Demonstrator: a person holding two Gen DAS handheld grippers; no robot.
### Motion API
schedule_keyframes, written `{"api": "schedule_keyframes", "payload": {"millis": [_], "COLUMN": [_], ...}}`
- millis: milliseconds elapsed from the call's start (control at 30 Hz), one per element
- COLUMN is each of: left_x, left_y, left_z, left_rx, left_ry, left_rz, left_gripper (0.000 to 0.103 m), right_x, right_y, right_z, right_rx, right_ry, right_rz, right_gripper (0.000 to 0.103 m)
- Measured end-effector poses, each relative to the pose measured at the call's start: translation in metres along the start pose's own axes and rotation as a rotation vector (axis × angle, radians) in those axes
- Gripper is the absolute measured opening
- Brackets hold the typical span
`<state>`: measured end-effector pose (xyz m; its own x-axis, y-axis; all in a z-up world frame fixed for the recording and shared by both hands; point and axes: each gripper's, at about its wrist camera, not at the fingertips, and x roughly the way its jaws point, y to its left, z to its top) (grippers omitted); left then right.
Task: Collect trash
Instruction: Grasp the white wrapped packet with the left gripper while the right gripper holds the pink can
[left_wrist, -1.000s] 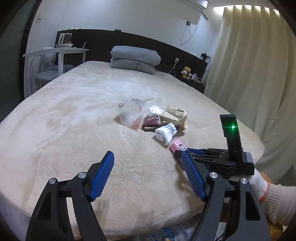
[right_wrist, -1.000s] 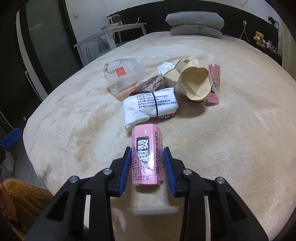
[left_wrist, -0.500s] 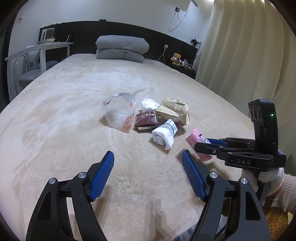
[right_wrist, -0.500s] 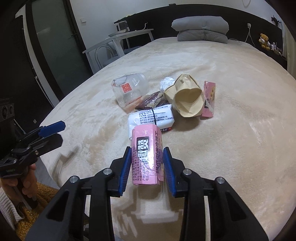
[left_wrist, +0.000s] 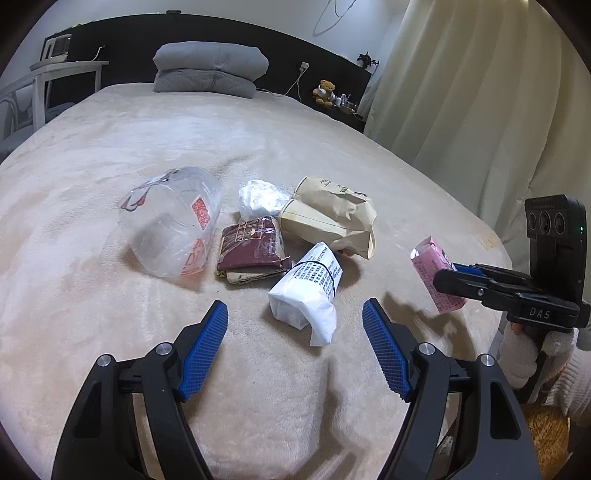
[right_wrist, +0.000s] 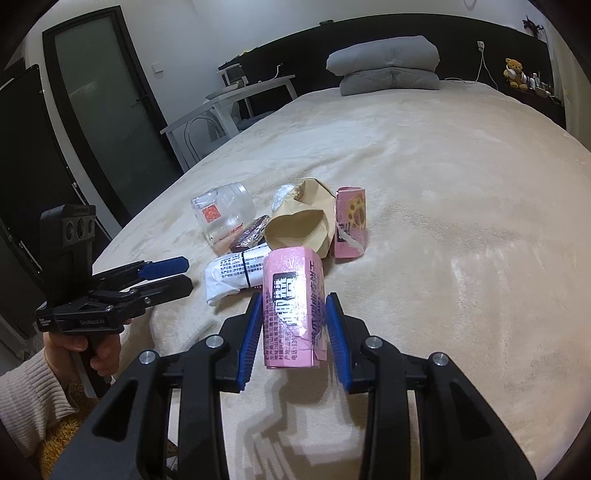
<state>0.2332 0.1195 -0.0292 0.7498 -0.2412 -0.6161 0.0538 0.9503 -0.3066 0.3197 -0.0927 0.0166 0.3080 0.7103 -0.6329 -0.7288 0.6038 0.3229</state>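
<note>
A heap of trash lies on the beige bed: a clear plastic jar, a dark red wrapper, a crumpled clear bag, a brown paper bag and a white wrapped packet. My left gripper is open just short of the white packet, nothing between its pads. My right gripper is shut on a pink carton, held above the bed; the pink carton also shows at the right of the left wrist view. A second pink carton lies beside the paper bag.
Grey pillows are stacked at the headboard, with a teddy bear on the ledge beside them. A white desk and a dark door stand left of the bed. Curtains hang along its right side.
My left gripper moved forward toward the trash heap, which now looks larger and closer. My right gripper lifted the pink carton off the bed and drew back from the heap.
</note>
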Motion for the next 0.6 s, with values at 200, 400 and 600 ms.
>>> {"api": "schedule_keyframes", "payload": {"millis": [200, 400, 600], "left_x": [0.022, 0.036, 0.042], "left_y": [0.004, 0.002, -0.002], "left_z": [0.008, 0.011, 0.01], "left_rx": [-0.028, -0.037, -0.03], "left_ry": [0.023, 0.039, 0.055], "left_rz": [-0.04, -0.044, -0.016], "left_gripper": [0.074, 0.063, 0.042], "right_x": [0.001, -0.01, -0.012], "right_y": [-0.021, -0.02, -0.017], "right_z": [-0.01, -0.009, -0.009], "right_rx": [0.052, 0.061, 0.06], "right_ry": [0.022, -0.005, -0.004], "right_rz": [0.005, 0.029, 0.033], "right_gripper": [0.036, 0.036, 0.036]}}
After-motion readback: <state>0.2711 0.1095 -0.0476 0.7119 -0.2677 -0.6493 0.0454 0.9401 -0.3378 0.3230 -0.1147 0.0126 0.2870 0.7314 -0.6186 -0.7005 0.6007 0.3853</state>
